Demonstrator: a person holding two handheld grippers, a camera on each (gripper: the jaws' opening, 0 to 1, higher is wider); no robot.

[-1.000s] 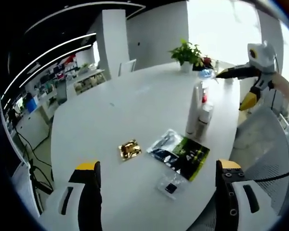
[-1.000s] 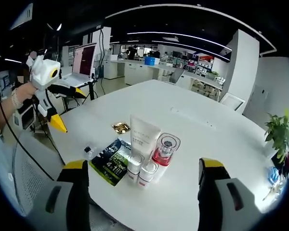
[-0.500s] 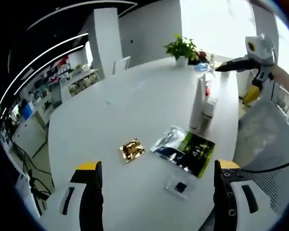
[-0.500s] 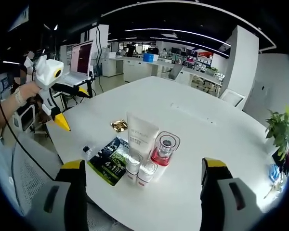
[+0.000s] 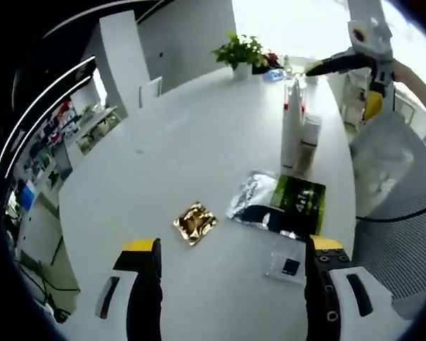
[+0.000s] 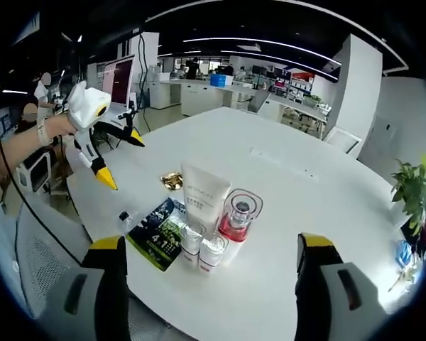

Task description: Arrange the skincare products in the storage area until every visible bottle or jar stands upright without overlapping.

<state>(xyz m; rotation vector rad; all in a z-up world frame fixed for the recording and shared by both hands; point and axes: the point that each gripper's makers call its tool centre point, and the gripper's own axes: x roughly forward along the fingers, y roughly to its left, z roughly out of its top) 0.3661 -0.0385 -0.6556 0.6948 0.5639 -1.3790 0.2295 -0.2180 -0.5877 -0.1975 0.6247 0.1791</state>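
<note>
Several skincare items stand upright in a tight cluster on the white table [image 6: 305,206]: a white tube [image 6: 204,199], a clear bottle with a red base [image 6: 238,215] and two small white bottles [image 6: 192,241] in front. In the left gripper view the white tube [image 5: 291,131] stands at the far right edge with a small white bottle [image 5: 309,138] beside it. My right gripper [image 6: 211,245] is open, hanging just short of the cluster. My left gripper [image 5: 231,249] is open above the table, with nothing between its jaws. It also appears as the left gripper [image 6: 117,153], open.
Flat on the table lie a green-and-black sachet [image 5: 298,206], a gold sachet [image 5: 195,222] and a small clear packet [image 5: 287,259]. A potted plant [image 5: 240,53] stands at the far end. A mesh chair [image 5: 383,163] sits by the table edge. The right gripper [image 5: 344,85] hangs open.
My left gripper has moved in over the table toward the sachets, and its view has tilted. The right gripper has barely moved. The products have stayed in place.
</note>
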